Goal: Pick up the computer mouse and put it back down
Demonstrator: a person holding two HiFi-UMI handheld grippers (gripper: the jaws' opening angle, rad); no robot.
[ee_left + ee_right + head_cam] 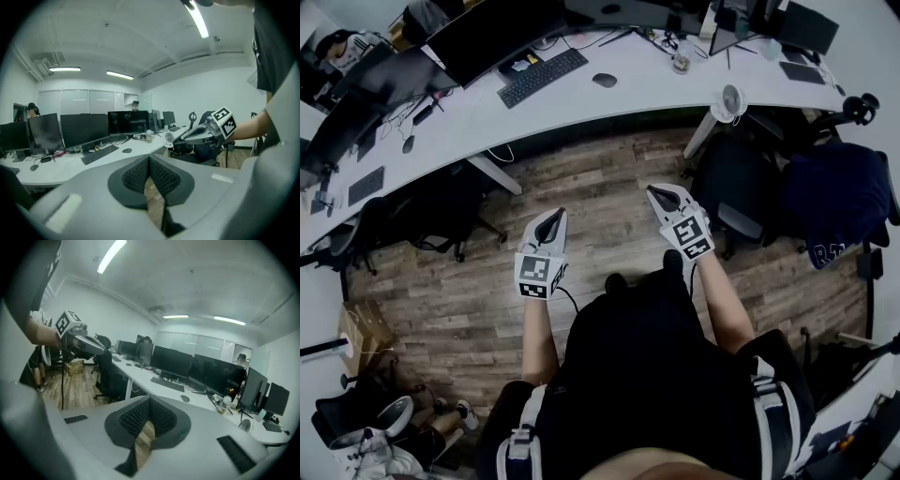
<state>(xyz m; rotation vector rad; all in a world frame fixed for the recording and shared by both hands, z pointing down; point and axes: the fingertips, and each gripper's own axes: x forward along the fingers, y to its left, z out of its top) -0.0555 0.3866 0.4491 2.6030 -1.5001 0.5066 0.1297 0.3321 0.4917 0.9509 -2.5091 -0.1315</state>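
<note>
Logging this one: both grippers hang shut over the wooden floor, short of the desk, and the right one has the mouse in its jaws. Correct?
One slip: the right gripper is shut on nothing, as the right gripper view shows. The mouse lies on the desk beside the keyboard. The rest holds.

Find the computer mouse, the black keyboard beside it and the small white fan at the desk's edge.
computer mouse point(604, 81), head view, middle of its top shell.
black keyboard point(542, 77), head view, centre of its keys.
small white fan point(730, 100), head view, centre of its round grille.
</note>
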